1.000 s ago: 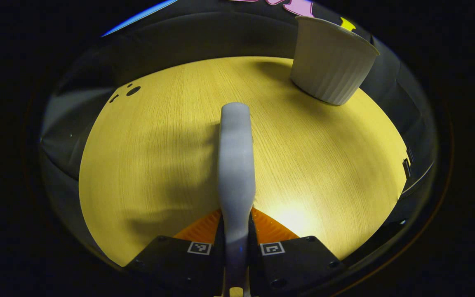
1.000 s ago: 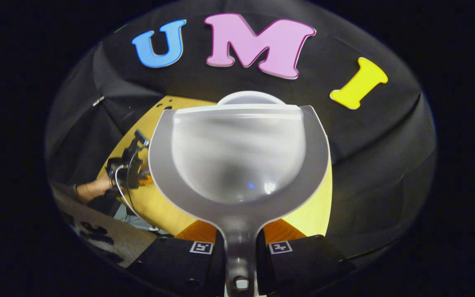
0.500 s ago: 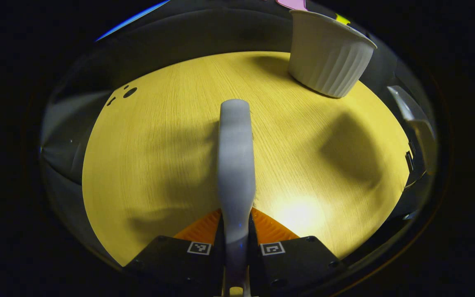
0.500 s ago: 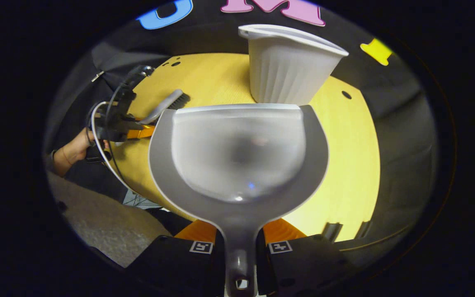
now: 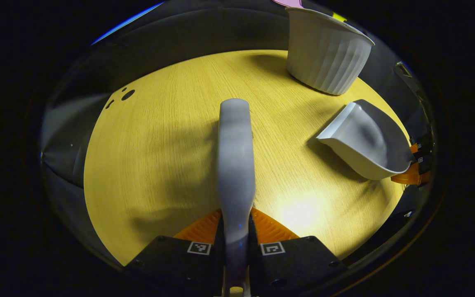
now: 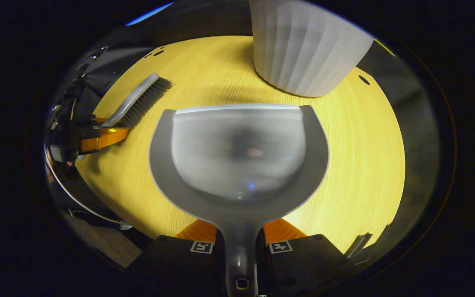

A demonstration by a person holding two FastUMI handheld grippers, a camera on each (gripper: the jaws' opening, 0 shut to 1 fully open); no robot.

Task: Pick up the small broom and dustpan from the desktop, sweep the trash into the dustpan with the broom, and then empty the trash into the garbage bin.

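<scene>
While clamped between both fingers of the left gripper [image 5: 236,231], small broom [image 5: 235,165] points forward over the desktop [image 5: 159,144], bristles down as seen from the right gripper view. Right gripper [image 6: 239,243] closed on the dustpan [image 6: 237,156] handle, pan held above the wood. Farther back, ribbed white garbage bin [image 5: 324,57] standing upright just beyond the dustpan.

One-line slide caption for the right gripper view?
Right gripper holds the dustpan over the desktop, facing the ribbed bin; broom at left.
</scene>
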